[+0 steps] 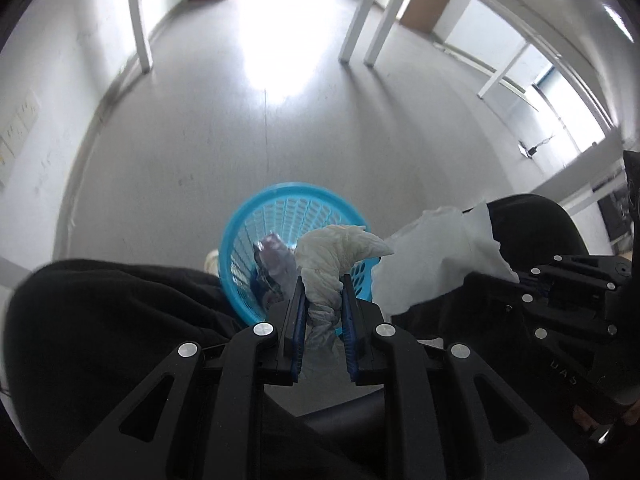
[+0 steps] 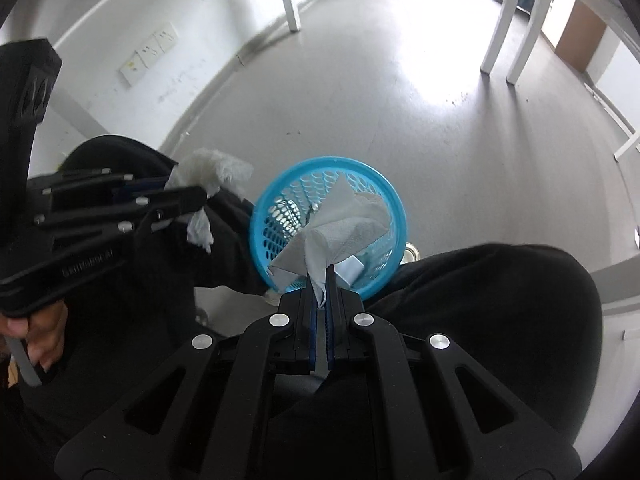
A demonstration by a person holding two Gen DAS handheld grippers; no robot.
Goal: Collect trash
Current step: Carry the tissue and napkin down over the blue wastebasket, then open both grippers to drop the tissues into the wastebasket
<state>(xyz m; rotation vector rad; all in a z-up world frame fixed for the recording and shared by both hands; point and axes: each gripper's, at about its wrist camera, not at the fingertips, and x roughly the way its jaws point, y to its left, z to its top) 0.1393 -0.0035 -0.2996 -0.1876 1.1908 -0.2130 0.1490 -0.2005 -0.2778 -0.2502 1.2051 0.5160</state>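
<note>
A blue perforated trash basket (image 1: 280, 208) stands on the floor between the person's black-clad knees; it also shows in the right wrist view (image 2: 360, 178). My left gripper (image 1: 323, 284) is shut on a crumpled white tissue (image 1: 340, 248) and holds it above the basket's near rim. Crinkled foil-like trash (image 1: 272, 256) lies inside the basket. My right gripper (image 2: 320, 276) is shut on a flat white paper towel (image 2: 344, 228) that hangs over the basket's opening. The left gripper with its tissue (image 2: 212, 172) shows at the left of the right wrist view.
The person's knees (image 1: 120, 320) flank the basket on both sides. White table legs (image 1: 360, 20) stand on the grey floor farther off. A wall with sockets (image 2: 150, 54) runs along the left. A small round metal object (image 2: 412, 254) lies beside the basket.
</note>
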